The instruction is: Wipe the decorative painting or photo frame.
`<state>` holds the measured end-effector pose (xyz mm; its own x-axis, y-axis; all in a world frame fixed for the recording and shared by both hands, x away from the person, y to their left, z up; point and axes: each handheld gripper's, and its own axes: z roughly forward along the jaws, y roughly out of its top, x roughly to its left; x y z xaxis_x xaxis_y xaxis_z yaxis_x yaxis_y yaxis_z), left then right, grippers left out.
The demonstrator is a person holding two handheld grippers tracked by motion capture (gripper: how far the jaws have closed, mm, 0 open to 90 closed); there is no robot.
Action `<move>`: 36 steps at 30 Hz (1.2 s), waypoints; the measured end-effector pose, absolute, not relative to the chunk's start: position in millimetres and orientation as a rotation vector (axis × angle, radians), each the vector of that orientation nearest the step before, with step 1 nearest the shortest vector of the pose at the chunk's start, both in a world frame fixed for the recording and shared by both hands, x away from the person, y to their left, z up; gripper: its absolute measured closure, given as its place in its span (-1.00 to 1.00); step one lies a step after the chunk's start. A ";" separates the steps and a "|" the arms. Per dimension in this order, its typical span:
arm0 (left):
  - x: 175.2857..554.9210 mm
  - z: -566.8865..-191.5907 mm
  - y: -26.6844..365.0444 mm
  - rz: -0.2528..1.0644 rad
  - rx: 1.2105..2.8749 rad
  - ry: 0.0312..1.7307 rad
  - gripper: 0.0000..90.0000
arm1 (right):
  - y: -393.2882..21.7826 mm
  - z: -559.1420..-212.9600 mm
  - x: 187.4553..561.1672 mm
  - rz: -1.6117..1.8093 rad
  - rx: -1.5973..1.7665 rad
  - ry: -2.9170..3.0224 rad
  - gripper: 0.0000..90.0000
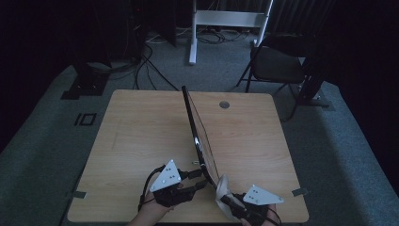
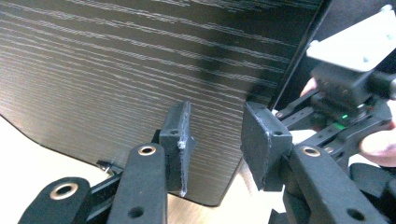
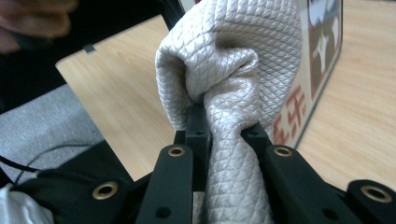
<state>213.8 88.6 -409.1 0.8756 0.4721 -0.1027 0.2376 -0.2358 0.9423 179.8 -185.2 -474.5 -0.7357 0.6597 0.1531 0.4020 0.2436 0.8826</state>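
A thin dark panel [image 1: 200, 136] stands on its edge across the middle of the wooden table [image 1: 141, 141], leaning a little. The left gripper view faces its dark wood-grain back [image 2: 116, 70]; the right gripper view catches its printed front [image 3: 322, 51]. My left gripper [image 1: 200, 180] is by the panel's near lower corner, and its pads [image 2: 215, 140] stand apart with nothing pressed between them. My right gripper [image 1: 227, 198] is shut on a bunched pale quilted cloth [image 3: 233, 46], and the cloth [image 1: 222, 187] lies against the front of the panel's near end.
A round grommet [image 1: 224, 104] sits in the table's far side. Beyond the table stand a dark folding chair [image 1: 277, 66] and a white desk frame [image 1: 193, 37], with cables on the carpet. The person's other hand and gripper [image 2: 345, 107] show past the panel's edge.
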 end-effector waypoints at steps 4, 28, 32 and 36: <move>213.0 -409.1 87.5 0.237 1.831 0.527 0.41 | -187.6 -483.6 181.4 1.468 1.025 2.274 0.75; 206.3 -411.8 80.6 0.213 1.840 0.517 0.15 | -196.9 -540.9 195.9 1.323 1.206 2.360 0.75; 207.9 -412.5 83.4 0.212 1.825 0.546 0.12 | -197.4 -543.5 197.5 1.314 1.218 2.367 0.75; 207.8 -410.4 83.5 0.217 1.805 0.565 0.12 | -203.3 -534.1 199.5 1.335 1.226 2.316 0.75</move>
<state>207.8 83.5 -410.4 0.8660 0.4810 -0.1367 0.2653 -0.2104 0.9409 199.5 -203.3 -534.1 -0.6356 0.7407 0.2176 0.5597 0.2480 0.7907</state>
